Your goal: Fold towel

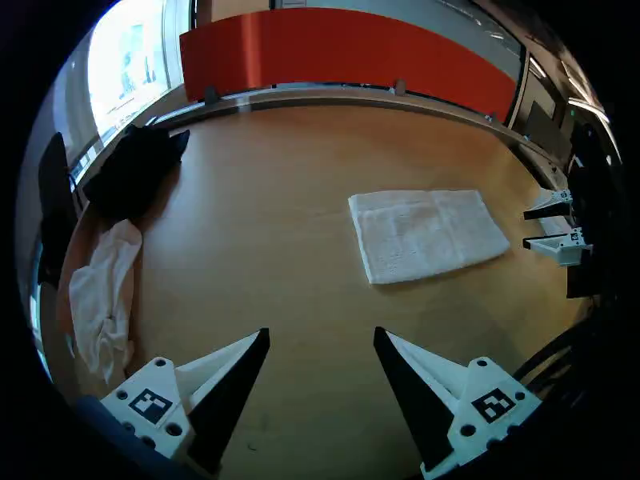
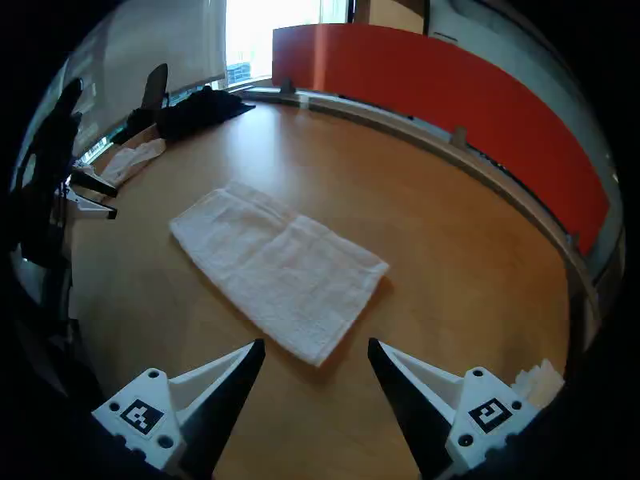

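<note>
A white towel (image 1: 428, 232) lies folded into a flat rectangle on the wooden table (image 1: 264, 240). In the left gripper view my left gripper (image 1: 320, 332) stands open over bare wood, well short of the towel. The right gripper (image 1: 526, 229) shows at the towel's far right end, open and apart from it. In the right gripper view the towel (image 2: 276, 268) lies just ahead of my right gripper (image 2: 316, 342), whose open fingers hover near its closest corner with nothing between them. The left gripper (image 2: 114, 203) shows at the left edge, open.
A black garment (image 1: 132, 168) and a crumpled white cloth (image 1: 104, 304) lie at the table's left end; both also appear far off, the garment (image 2: 200, 108) and the cloth (image 2: 132, 160). A red partition (image 1: 344, 48) runs along the table's back edge. A chair (image 1: 52, 200) stands at the left.
</note>
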{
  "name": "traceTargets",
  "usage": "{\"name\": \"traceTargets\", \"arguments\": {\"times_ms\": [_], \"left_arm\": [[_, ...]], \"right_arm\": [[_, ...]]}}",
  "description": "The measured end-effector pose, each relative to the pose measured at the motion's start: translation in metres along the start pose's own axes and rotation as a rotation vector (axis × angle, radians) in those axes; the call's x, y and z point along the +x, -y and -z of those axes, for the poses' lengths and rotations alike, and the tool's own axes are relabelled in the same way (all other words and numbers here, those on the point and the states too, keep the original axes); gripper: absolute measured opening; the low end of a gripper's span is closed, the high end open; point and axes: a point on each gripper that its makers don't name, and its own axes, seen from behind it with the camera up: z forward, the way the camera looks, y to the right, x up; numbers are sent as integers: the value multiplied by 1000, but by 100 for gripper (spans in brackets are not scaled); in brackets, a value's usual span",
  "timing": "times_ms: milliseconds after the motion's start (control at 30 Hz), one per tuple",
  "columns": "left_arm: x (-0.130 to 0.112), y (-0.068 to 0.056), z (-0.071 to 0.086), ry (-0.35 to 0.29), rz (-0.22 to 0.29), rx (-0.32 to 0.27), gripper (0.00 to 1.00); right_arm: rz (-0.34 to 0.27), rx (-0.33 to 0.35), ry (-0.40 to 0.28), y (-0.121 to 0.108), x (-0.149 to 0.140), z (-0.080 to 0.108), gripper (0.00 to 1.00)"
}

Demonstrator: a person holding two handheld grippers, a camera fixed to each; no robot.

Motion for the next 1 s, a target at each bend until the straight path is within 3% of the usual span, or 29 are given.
{"name": "traceTargets", "arguments": {"times_ms": [400, 733, 1000], "left_arm": [[-17, 5, 14, -32, 29, 28, 97], [-38, 2, 25, -64, 64, 28, 97], [-52, 4, 30, -76, 83, 34, 97]], "right_arm": [[30, 20, 45, -3, -12, -12, 100], [39, 52, 69, -1, -28, -21, 99], [47, 72, 84, 0, -35, -27, 90]]}}
